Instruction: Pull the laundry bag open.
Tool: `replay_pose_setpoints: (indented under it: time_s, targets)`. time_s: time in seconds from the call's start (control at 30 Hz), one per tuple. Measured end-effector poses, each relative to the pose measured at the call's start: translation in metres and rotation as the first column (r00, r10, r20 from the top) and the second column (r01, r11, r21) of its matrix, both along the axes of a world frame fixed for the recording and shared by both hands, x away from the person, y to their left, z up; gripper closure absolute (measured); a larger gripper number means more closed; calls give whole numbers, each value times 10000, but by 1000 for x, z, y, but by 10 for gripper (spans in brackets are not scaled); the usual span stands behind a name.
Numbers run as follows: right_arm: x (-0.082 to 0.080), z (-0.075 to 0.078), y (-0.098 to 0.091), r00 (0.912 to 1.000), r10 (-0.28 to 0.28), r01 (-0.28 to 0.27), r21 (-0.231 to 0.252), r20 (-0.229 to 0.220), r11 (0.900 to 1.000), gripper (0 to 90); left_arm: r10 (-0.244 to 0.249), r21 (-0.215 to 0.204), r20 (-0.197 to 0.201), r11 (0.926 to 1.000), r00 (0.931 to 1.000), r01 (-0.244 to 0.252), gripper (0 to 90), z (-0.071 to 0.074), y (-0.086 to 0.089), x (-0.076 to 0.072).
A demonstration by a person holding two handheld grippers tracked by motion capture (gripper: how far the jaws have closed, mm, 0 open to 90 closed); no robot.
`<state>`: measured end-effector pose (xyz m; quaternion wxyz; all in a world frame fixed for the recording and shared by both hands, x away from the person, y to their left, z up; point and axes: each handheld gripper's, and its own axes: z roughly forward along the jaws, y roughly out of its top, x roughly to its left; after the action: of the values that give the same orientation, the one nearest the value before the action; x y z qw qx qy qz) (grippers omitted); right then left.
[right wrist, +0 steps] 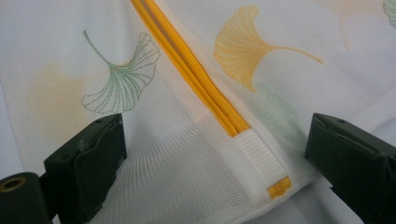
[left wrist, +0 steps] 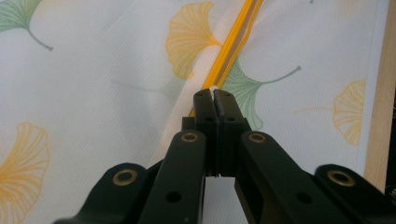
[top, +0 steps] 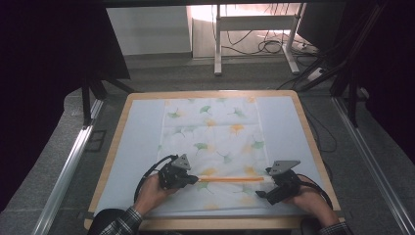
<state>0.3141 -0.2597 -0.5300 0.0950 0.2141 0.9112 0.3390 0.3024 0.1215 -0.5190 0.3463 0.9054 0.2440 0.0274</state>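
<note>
While the left tongs pinch the zipper shut, the right tongs gape — astride the mesh bag.

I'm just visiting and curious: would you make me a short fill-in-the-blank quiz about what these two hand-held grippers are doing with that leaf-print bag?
1. The zipper running across the mesh bag is coloured ____.
2. The left gripper has its jaws ____ at one end of the zipper.
3. The right gripper has its jaws standing ____, one on each side of the zipper's other end.
4. The bag is printed with green and orange ____.

Missing words: orange; shut; open; leaves
</note>
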Motion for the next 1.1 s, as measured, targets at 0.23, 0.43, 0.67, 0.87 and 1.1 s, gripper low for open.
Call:
replay_pose_setpoints:
  time_s: [0.23,0.43,0.67,0.87,1.1]
  targets:
    - [0,0,0,10000,-3,3,1,-1,10000,52,126,-34,-35,9999,9999,-126,900,0,4,-2]
    - [0,0,0,10000,0,0,-7,2,10000,52,203,-100,-58,9997,9998,-204,900,1,10,-3]
    - [0,0,0,10000,-6,6,-8,-2,10000,52,359,-80,-50,9993,9993,-359,900,1,16,-5]
    - [0,0,0,10000,-4,4,-12,-5,10000,52,559,-134,-65,9983,9984,-560,900,2,26,-7]
    - [0,0,0,10000,-5,5,-16,-5,10000,52,681,-126,-90,9976,9976,-682,900,2,34,-9]
